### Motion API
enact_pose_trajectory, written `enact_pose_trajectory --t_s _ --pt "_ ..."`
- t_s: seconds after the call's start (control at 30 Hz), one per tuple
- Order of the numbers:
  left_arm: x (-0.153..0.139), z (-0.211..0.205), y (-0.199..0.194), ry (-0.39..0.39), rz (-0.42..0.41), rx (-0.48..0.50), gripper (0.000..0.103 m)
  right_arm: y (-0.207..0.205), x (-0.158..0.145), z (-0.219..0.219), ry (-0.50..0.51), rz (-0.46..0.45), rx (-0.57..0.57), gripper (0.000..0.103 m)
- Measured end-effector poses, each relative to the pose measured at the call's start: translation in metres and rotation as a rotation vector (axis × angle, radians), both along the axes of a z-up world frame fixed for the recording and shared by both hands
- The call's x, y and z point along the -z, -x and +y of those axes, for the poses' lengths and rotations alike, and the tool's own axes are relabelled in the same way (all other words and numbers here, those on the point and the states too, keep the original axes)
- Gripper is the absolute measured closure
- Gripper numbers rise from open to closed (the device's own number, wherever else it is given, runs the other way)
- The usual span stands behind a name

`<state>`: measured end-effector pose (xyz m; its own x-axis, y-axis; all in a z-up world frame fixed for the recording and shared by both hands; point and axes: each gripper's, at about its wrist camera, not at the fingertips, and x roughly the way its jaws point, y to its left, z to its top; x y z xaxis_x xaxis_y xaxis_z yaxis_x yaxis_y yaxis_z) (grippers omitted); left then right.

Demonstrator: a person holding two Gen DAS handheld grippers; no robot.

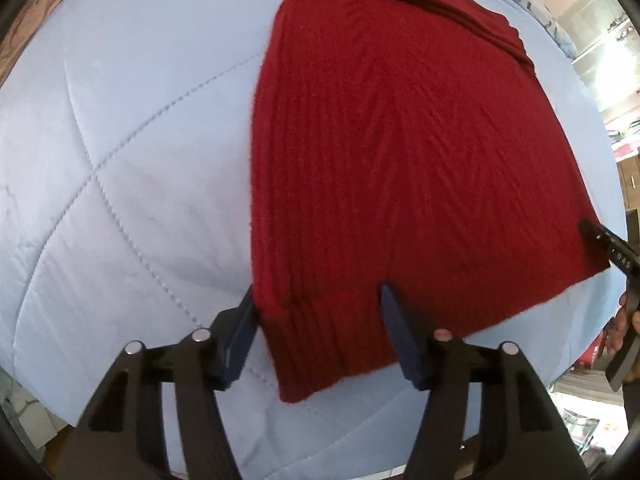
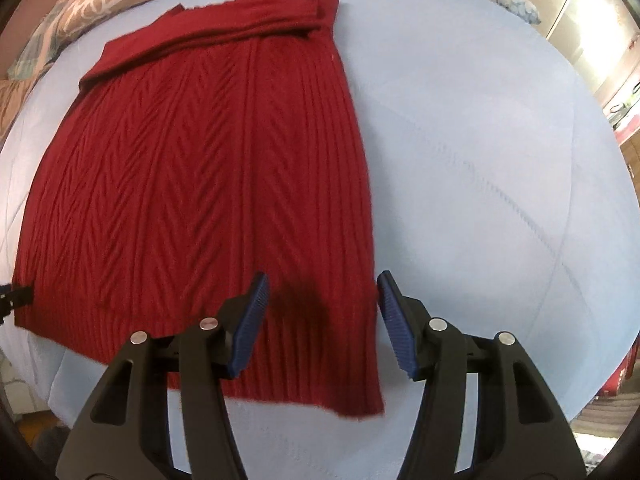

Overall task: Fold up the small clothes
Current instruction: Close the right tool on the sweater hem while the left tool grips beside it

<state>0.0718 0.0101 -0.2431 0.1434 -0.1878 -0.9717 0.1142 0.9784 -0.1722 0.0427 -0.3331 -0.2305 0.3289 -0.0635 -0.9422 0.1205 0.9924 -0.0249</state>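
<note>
Left tool [image 1: 318, 312] astride red knit's [image 1: 400, 160] hem corner, right tool [image 2: 322, 308] likewise (both agape)

Both grippers point steeply downward. The left gripper [image 1: 318, 300] holds its fingers [image 1: 404, 336] apart, one toward 7 o'clock and one toward 5 o'clock. The right gripper [image 2: 322, 290] likewise has its blue-padded fingers [image 2: 250, 324] spread, not pressing together. At 4 o'clock in the left view, a hand [image 1: 618, 330] grips the right tool.

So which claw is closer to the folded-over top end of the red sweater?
Neither clearly; both are at the bottom hem, far from that fold. The left claw straddles one hem corner of the red sweater, the right claw the other.
</note>
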Motion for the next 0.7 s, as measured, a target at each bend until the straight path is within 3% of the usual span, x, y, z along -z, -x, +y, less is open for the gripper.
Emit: enact_pose_trajectory --t_s 0.27,0.47,0.57,0.63,0.7 --pt "0.004 0.0 0.01 0.026 0.027 -0.006 0.04 0.023 0.007 -0.009 -0.051 0.072 -0.008 0.039" --pt "0.008 -0.009 0.012 -0.033 -0.024 0.044 0.039 0.026 0.01 -0.009 -0.068 0.073 -0.01 0.042" --pt "0.009 -0.012 0.012 -0.04 -0.041 0.058 0.047 0.026 0.014 -0.006 -0.078 0.08 -0.029 0.058" --pt "0.006 -0.012 0.012 -0.029 -0.059 0.07 0.065 0.025 0.014 0.0 -0.079 0.078 -0.057 0.079" --pt "0.002 -0.015 0.012 -0.03 -0.079 0.1 0.075 0.025 0.008 0.006 -0.051 0.054 -0.084 0.091"
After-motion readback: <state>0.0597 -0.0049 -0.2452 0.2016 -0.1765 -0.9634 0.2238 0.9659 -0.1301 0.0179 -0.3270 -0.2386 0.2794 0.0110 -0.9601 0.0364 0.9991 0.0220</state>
